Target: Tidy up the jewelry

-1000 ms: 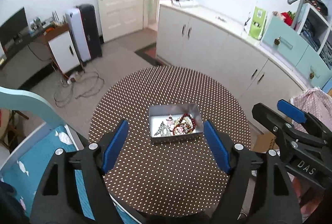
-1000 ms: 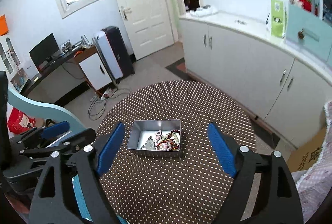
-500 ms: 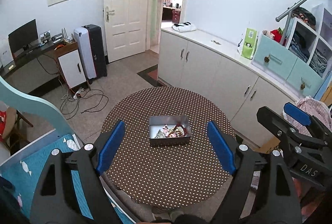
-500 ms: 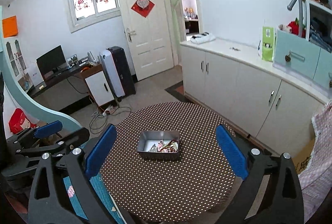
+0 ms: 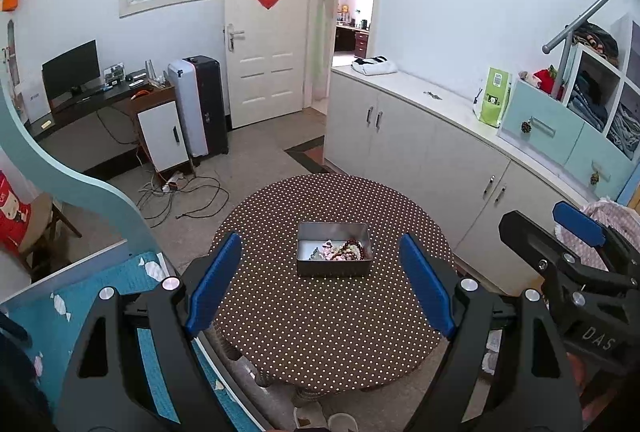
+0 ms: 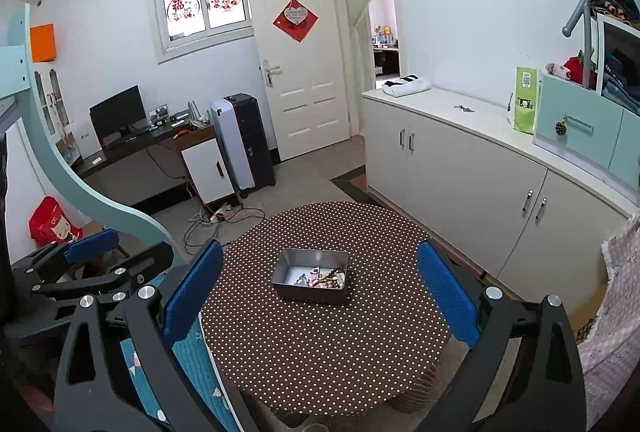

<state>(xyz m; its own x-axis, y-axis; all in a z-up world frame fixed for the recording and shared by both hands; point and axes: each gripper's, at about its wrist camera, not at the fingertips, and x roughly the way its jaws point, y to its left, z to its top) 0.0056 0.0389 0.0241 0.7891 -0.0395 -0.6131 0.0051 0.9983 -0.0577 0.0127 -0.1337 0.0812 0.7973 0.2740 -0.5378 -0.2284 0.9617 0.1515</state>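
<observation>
A grey metal tin (image 5: 333, 265) stands in the middle of a round table with a brown polka-dot cloth (image 5: 320, 328). In the tin lies a heap of jewelry (image 5: 342, 251), with dark red beads among it. The tin (image 6: 310, 290) and jewelry (image 6: 322, 278) also show in the right wrist view. My left gripper (image 5: 322, 272) is open and empty, high above and well back from the table. My right gripper (image 6: 320, 282) is also open and empty, at a like height. Each gripper shows at the edge of the other's view.
A white cabinet run (image 5: 432, 136) stands to the right of the table. A blue bed with a curved frame (image 5: 72, 184) is at the left. A desk with a monitor (image 5: 76, 72), a suitcase (image 5: 200, 108) and floor cables (image 5: 188, 196) lie beyond.
Both grippers have risen and drawn back from the table, so the tin looks smaller and more of the room shows. Both stayed open and empty.
</observation>
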